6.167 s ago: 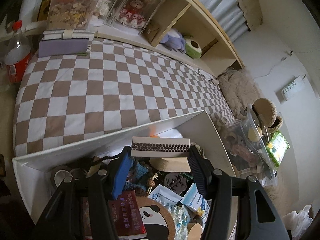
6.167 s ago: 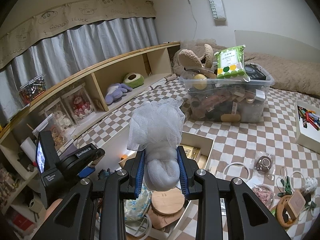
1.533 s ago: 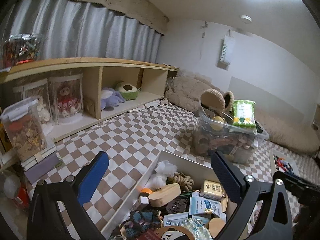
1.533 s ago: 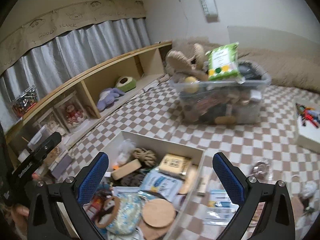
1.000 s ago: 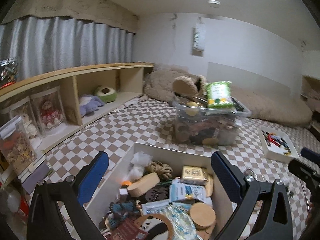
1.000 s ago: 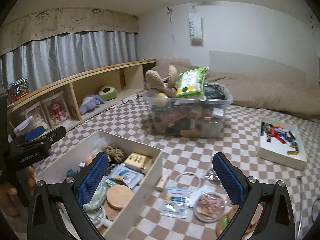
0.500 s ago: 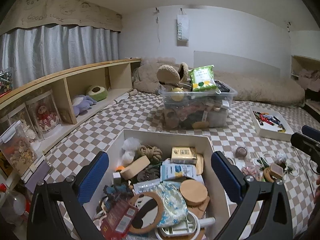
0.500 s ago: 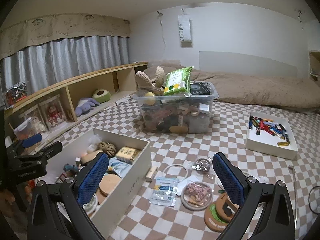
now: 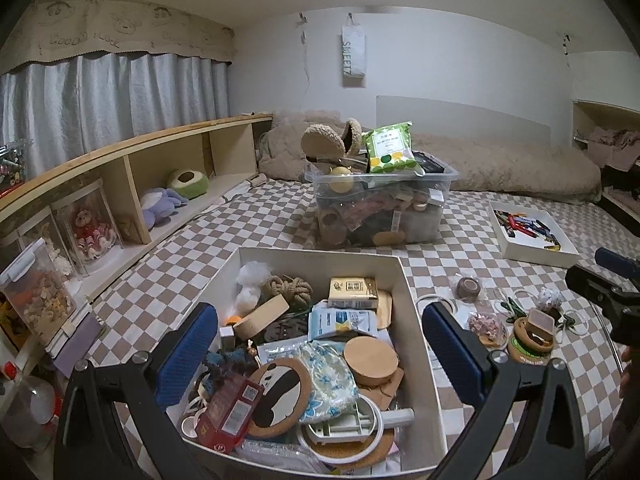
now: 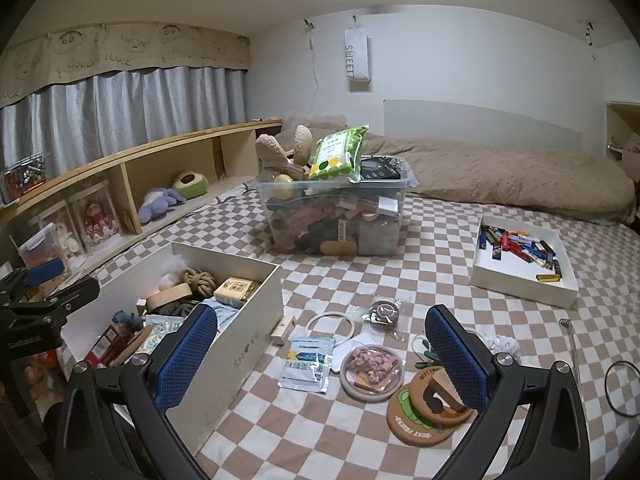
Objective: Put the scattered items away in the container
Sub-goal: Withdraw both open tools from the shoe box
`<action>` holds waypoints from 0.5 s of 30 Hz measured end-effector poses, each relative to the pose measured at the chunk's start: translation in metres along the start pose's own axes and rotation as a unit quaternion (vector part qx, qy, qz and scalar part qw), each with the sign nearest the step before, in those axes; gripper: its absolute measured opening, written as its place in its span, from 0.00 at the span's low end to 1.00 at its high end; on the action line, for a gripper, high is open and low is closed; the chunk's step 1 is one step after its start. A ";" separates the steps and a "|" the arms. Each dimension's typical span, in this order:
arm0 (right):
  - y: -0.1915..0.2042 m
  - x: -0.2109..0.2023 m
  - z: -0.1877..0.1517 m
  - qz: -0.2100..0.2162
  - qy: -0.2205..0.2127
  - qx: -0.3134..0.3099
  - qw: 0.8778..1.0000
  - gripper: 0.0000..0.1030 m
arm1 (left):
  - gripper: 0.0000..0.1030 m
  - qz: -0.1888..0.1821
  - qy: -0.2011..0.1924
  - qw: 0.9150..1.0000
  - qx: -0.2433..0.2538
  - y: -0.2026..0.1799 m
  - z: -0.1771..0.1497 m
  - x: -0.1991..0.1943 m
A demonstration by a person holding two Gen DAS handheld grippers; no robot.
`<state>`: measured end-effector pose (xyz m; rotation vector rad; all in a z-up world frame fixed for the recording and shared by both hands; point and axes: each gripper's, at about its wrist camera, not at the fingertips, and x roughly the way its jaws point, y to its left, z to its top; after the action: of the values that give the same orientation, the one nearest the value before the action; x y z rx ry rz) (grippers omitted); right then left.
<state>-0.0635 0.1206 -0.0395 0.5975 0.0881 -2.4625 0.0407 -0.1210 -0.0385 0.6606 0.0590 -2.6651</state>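
Both grippers are spread wide with nothing in them. The left gripper (image 9: 320, 344) hangs over the white box (image 9: 416, 344), which is stuffed already. The right gripper (image 10: 320, 344) is above the loose stuff just right of it: a packet (image 10: 306, 364), ring (image 10: 331, 326) and dish (image 10: 372, 372) on the checked bed (image 10: 420, 276).
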 end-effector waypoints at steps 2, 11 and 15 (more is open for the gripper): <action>-0.001 -0.001 0.000 -0.001 -0.001 -0.001 1.000 1.00 | 1.00 0.002 0.002 1.000 0.000 0.001 -0.001 0.000; -0.001 -0.002 -0.002 -0.002 0.000 -0.008 1.000 1.00 | 1.00 -0.004 0.012 1.000 0.002 -0.004 -0.005 0.002; -0.001 -0.002 -0.003 -0.001 0.002 -0.009 1.000 1.00 | 1.00 -0.004 0.013 1.000 0.002 -0.004 -0.005 0.003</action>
<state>-0.0616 0.1228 -0.0414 0.5952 0.1122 -2.4609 0.0392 -0.1177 -0.0441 0.6977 0.0636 -2.6645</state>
